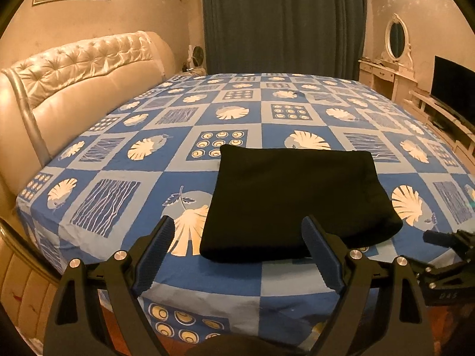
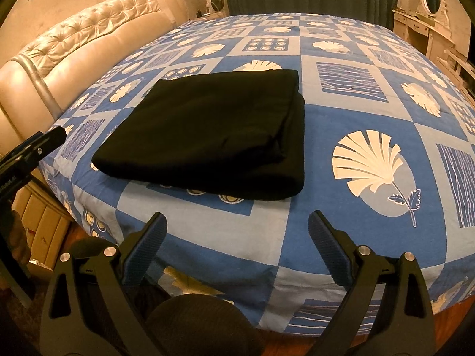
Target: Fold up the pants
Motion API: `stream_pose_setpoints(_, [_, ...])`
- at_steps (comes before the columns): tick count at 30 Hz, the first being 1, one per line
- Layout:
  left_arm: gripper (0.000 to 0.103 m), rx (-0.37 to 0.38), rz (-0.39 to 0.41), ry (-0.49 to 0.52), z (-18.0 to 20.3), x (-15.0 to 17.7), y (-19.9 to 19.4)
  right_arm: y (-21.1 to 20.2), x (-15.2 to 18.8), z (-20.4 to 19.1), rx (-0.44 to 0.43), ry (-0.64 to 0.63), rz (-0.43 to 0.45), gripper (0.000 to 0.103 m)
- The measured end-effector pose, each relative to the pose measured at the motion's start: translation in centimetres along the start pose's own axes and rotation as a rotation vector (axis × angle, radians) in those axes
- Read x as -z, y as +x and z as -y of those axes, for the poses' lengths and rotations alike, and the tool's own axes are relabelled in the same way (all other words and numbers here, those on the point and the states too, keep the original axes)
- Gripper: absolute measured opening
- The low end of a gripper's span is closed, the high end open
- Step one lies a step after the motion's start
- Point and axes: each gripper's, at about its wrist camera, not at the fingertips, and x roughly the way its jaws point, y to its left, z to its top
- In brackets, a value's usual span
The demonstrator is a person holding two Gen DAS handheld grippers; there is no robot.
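Note:
The black pants (image 1: 294, 201) lie folded into a thick rectangle on the blue patterned bed sheet (image 1: 124, 160), near the bed's front edge. They also show in the right wrist view (image 2: 213, 136), with stacked layers visible at their right side. My left gripper (image 1: 237, 228) is open and empty, held just in front of the pants' near edge without touching. My right gripper (image 2: 237, 222) is open and empty, a short way back from the pants. The right gripper's tip shows at the right edge of the left wrist view (image 1: 439, 237). The left gripper shows at the left edge of the right wrist view (image 2: 44, 142).
A padded cream headboard (image 1: 74, 89) runs along the bed's left side. Dark curtains (image 1: 282, 20) hang behind. A white vanity with an oval mirror (image 1: 396, 38) and a TV (image 1: 454, 86) stand at the right. The bed's front edge drops to a wooden floor (image 2: 297, 344).

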Motion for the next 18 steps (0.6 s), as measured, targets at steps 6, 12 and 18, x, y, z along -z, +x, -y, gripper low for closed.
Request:
stream_pose_setpoints(6, [0.091,-0.056,-0.009,0.001,0.5,0.5,-0.9,0.0,0.1,0.0,-0.001,0.0,-0.001,0.096])
stream_pose_setpoints(12, [0.091,-0.017,0.01,0.031,1.2,0.6,-1.3,0.0,0.0,0.3,-0.001,0.013,0.009,0.096])
stream_pose_setpoints(18, [0.091,0.02,-0.059,-0.016,0.6,0.8,-0.2,0.1,-0.2,1.3,-0.007,0.034,0.006,0.096])
